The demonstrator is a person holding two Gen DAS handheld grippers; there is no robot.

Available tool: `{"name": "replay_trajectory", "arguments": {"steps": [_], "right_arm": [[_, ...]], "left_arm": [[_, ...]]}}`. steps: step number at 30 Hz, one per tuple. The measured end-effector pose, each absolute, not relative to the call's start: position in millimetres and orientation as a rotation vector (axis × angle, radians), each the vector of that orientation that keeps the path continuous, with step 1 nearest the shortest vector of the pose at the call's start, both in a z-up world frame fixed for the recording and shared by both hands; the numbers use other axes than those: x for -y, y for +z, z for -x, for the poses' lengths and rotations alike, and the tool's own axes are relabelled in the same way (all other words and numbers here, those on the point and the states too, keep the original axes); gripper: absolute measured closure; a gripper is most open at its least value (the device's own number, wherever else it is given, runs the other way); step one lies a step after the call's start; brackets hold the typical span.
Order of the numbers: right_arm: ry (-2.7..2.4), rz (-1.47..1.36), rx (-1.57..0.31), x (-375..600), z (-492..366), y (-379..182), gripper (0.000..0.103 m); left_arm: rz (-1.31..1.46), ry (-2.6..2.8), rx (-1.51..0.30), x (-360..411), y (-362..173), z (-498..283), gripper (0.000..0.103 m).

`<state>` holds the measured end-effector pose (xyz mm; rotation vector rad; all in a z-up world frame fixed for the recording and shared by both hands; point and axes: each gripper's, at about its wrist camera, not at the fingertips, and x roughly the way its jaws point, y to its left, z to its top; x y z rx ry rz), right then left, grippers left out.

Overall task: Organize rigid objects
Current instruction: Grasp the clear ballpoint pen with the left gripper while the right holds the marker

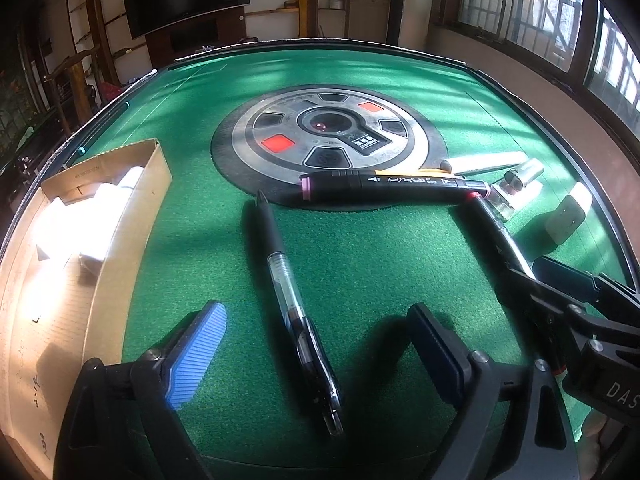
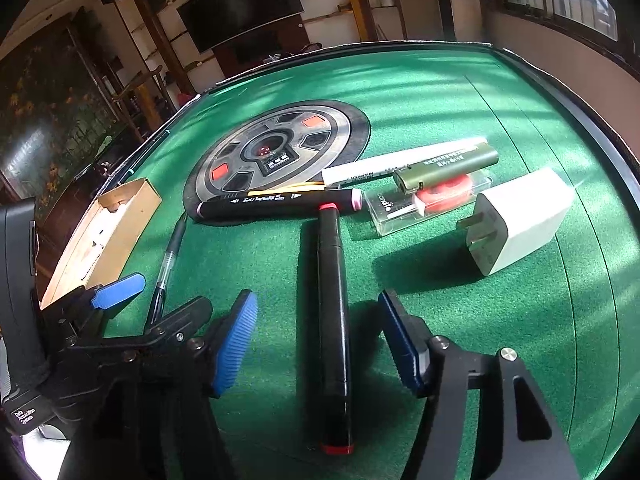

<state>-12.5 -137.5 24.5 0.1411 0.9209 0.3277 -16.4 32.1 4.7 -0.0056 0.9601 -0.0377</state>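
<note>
Green felt table (image 1: pixel 360 264) is bounded by a raised black rim; bare felt is seen at far side. Open cardboard box (image 1: pixel 132 200) sits by the left edge. Left gripper (image 1: pixel 316 344) is released, clear-barrelled black pen (image 1: pixel 288 280) lying loose between its jaws. Right gripper (image 2: pixel 320 340) is released astride red-capped black marker (image 2: pixel 334 320), pads not touching.

Daylight enters from the windows (image 1: pixel 560 12) at right, overexposing the cardboard box (image 1: pixel 80 216); fisheye distortion darkens the corners.
</note>
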Motion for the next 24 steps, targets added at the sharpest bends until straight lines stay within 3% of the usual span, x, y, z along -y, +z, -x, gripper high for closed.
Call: {"name": "replay_trajectory", "arguments": {"steps": [4,5,7,9,11,14,20,22,23,24], "right_arm": [[0.332,-0.142,-0.918,137,11,25,0.038],[0.333,-0.146,-0.918,138,11,24,0.038],[0.334,-0.153,-0.917,138,10,24,0.038],[0.334,-0.151,-0.916,138,10,24,0.038],[0.331,-0.146,-0.916,139,10,24,0.038],[0.324,-0.139,-0.915,138,11,24,0.038],[0.218,0.056,-0.938,111,12,23,0.041],[0.196,0.136,-0.932,96,15,22,0.059],[0.219,0.137,-0.936,93,15,22,0.076],[0.231,0.139,-0.942,89,14,22,0.086]], "left_arm": [[0.004,-0.052,-0.956,-31,5,18,0.010],[0.004,-0.073,-0.945,-30,7,19,0.017],[-0.024,-0.115,-0.919,-24,10,26,0.053],[-0.045,-0.170,-0.907,-17,12,31,0.076],[-0.050,-0.194,-0.914,-17,14,36,0.078],[0.034,-0.237,-0.917,-29,21,46,0.092],[0.117,-0.277,-0.834,-54,53,81,0.093],[0.137,-0.290,-0.814,-62,61,90,0.093],[0.138,-0.286,-0.807,-65,63,93,0.093],[0.129,-0.284,-0.807,-66,65,95,0.093]]}}
